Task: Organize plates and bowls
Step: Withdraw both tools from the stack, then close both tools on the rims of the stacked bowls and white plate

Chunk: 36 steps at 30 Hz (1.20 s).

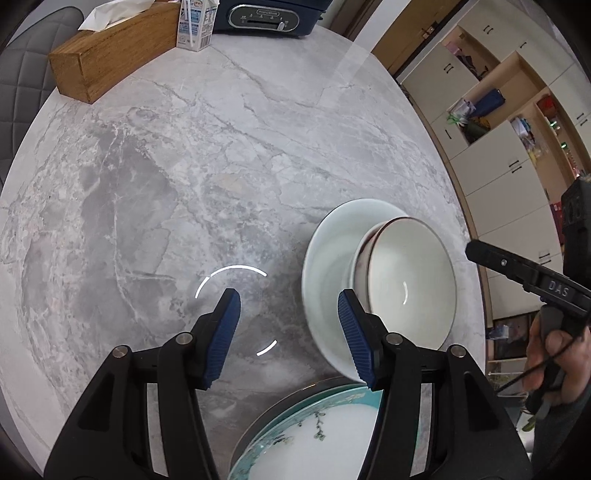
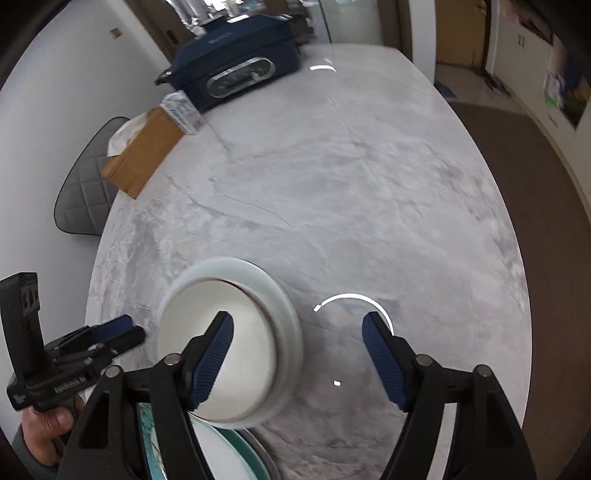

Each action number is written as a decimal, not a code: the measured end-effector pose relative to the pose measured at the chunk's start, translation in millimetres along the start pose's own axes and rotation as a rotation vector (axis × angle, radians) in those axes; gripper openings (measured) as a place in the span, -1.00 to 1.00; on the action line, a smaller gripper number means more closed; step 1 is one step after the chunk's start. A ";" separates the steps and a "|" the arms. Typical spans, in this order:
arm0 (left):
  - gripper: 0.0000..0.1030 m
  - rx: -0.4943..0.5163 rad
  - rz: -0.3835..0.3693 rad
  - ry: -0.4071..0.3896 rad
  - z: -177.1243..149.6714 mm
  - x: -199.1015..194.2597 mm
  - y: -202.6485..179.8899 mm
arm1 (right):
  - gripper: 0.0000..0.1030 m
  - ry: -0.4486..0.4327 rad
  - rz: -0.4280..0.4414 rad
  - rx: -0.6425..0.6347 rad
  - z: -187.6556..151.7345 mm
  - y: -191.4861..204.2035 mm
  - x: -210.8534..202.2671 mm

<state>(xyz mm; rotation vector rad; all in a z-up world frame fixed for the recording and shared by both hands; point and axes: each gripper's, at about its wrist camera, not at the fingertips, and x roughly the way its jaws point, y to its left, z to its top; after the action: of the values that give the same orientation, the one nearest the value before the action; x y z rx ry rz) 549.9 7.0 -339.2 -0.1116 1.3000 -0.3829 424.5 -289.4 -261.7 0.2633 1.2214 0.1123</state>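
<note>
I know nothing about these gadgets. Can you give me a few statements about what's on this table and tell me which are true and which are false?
1. A bowl sits inside a wider white dish. True.
2. The left gripper is clamped on the bowl. False: its fingers are open and hold nothing.
3. A teal patterned plate lies near the table edge. True.
4. The wooden tissue box is stacked on the plates. False: it stands at the far side, beside a carton.
5. The right gripper is open. True.

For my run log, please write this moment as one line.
left tongs: open, empty | right tongs: open, empty | rimmed bowl: nested in white bowl | floral plate: near edge
</note>
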 end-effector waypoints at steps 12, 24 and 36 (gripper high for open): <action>0.03 0.085 0.007 0.069 -5.7 25.5 -8.7 | -0.10 0.087 0.098 0.024 -33.5 -30.9 20.9; 0.03 0.071 0.046 0.101 -2.4 46.3 -5.7 | -0.11 0.127 0.100 -0.031 -27.1 -14.9 42.3; 0.07 0.060 0.052 0.124 4.6 69.4 -2.3 | -0.17 0.159 0.121 -0.071 -26.4 -5.5 77.3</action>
<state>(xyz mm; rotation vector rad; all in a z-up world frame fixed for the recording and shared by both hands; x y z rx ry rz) 568.7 -19.1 -400.8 -0.0040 1.4093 -0.3886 425.8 -273.6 -342.0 0.2706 1.3560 0.2854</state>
